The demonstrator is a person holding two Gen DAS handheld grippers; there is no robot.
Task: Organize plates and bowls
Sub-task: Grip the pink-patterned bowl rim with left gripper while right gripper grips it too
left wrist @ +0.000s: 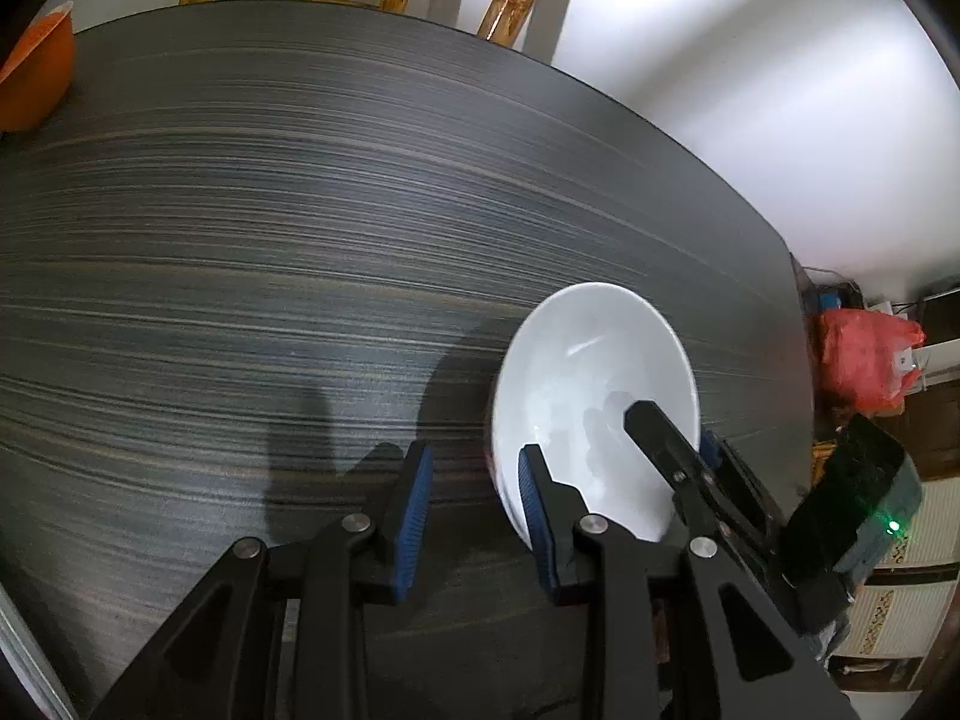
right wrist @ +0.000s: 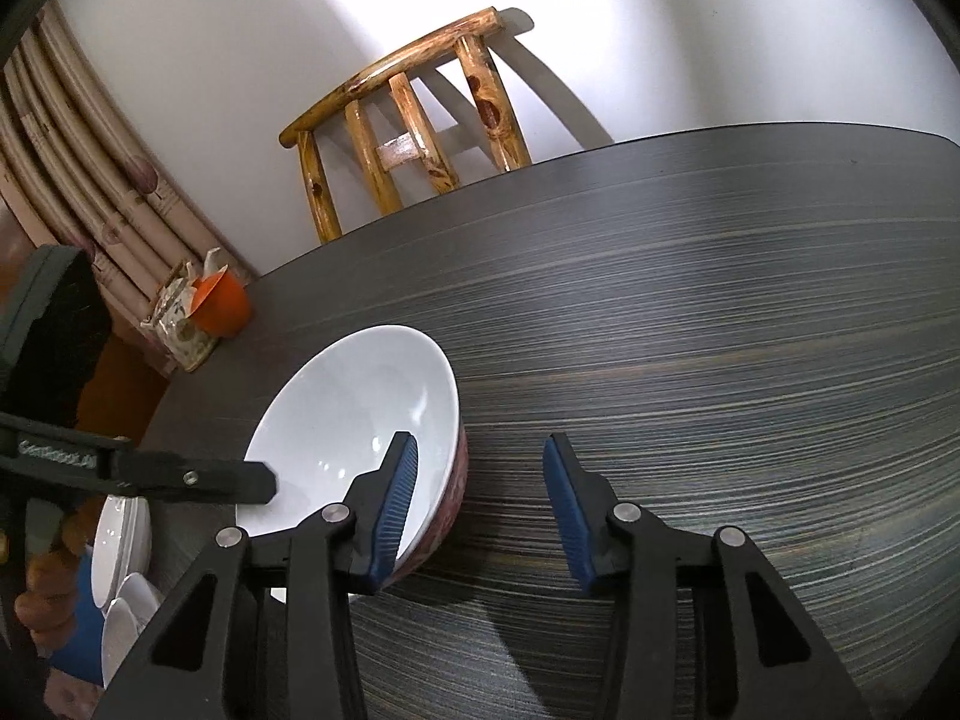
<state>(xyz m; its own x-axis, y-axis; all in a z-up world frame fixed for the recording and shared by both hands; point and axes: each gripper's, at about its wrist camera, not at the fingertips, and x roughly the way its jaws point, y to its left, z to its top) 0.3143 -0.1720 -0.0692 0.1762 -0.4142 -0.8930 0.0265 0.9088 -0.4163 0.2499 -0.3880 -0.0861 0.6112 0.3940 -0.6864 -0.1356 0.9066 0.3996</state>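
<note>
A white bowl [left wrist: 594,384] with a red patterned outside sits on the dark striped table [left wrist: 300,240]. My left gripper [left wrist: 474,498] is open, its right finger over the bowl's near rim and its left finger outside the bowl. The other gripper's black finger [left wrist: 666,438] reaches into the bowl from the right. In the right wrist view the same bowl [right wrist: 360,414] lies at the left. My right gripper [right wrist: 480,498] is open, its left finger inside the bowl's rim and its right finger over bare table. The left gripper's finger [right wrist: 198,480] pokes in from the left.
An orange bowl [left wrist: 36,72] stands at the table's far left corner, also in the right wrist view [right wrist: 222,306] beside a patterned box [right wrist: 180,324]. A wooden chair [right wrist: 408,132] stands behind the table. White dishes [right wrist: 123,564] in a rack sit low left. A red bag [left wrist: 864,354] lies off the table's right.
</note>
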